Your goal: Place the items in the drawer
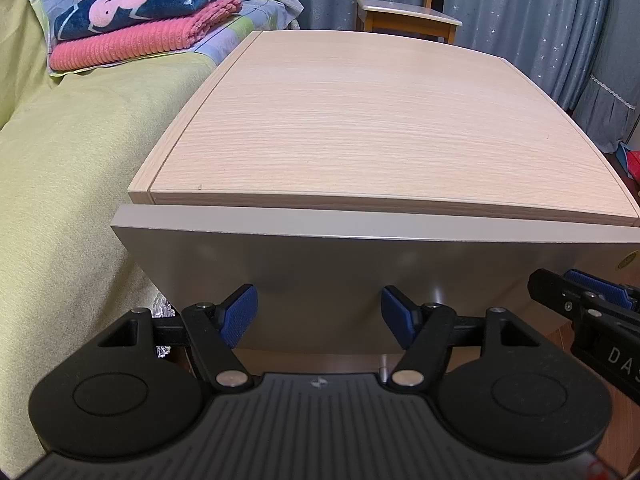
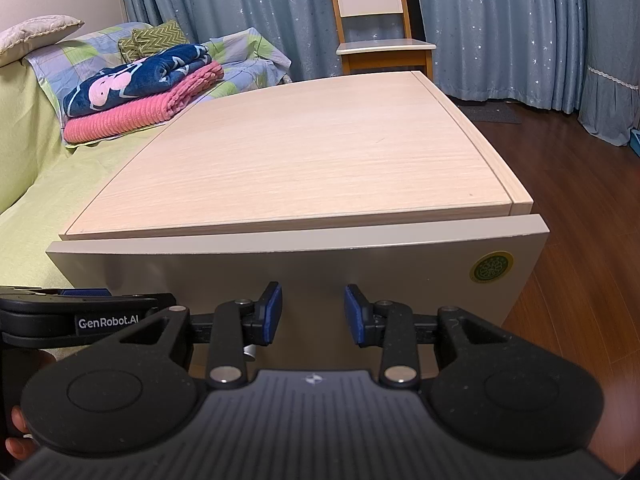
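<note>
Both claws empty, jaws spread: left claw (image 1: 319,312) and right claw (image 2: 313,314) face the grey drawer front (image 1: 360,272) at lower centre of frame, drawer closed under bare wood cabinet top (image 2: 304,160), bed (image 1: 60,168) at left.

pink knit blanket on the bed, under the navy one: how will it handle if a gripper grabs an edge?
The pink blanket is probably floppy: it lies folded in soft layers, so a grabbed edge would likely unfold rather than lift the stack. Its ribbed knit should grip well, not slip. The navy blanket lying on top would likely slide or tumble off.
</note>
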Available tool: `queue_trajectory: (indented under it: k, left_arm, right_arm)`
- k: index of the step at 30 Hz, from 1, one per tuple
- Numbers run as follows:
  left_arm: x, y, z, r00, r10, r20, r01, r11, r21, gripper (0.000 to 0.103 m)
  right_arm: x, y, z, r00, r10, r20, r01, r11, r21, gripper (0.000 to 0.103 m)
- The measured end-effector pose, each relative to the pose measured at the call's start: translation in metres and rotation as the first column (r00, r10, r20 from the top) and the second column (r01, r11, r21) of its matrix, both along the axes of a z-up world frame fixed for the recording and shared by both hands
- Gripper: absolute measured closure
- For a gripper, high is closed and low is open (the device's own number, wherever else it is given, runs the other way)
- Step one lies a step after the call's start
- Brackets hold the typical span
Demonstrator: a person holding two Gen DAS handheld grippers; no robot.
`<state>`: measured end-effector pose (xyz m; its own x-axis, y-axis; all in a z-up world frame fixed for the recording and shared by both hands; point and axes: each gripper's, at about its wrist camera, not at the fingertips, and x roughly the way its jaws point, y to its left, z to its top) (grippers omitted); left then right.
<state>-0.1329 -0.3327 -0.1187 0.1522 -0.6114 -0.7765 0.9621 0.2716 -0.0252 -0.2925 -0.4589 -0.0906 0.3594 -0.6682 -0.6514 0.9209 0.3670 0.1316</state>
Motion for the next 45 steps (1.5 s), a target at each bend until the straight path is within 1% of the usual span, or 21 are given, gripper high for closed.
queue_trajectory:
  k: [11, 12, 45]
  left_arm:
    - [0.002, -0.003, 0.001, 1.000, -0.001, 0.002, 0.001, 1.000, 0.002, 0.034]
    - [0.002, -0.004, 0.001, 1.000, -0.001, 0.002, 0.001, 1.000, 0.002, 0.034]
    - [0.003, -0.006, -0.001, 1.000, 0.001, 0.005, -0.001, 1.000, 0.005, 0.034]
  right_arm:
    - [-0.006, -0.009, 0.004, 1.000, 0.000, 0.004, 0.000, 1.000, 0.001, 0.073]
    - [0.003, -0.001, 0.000, 1.000, -0.002, 0.003, 0.002, 1.000, 0.000, 0.073]
    - [0.010, -0.001, 0.000, 1.000, -0.013, -0.005, 0.013, 1.000, 0.013, 0.073]
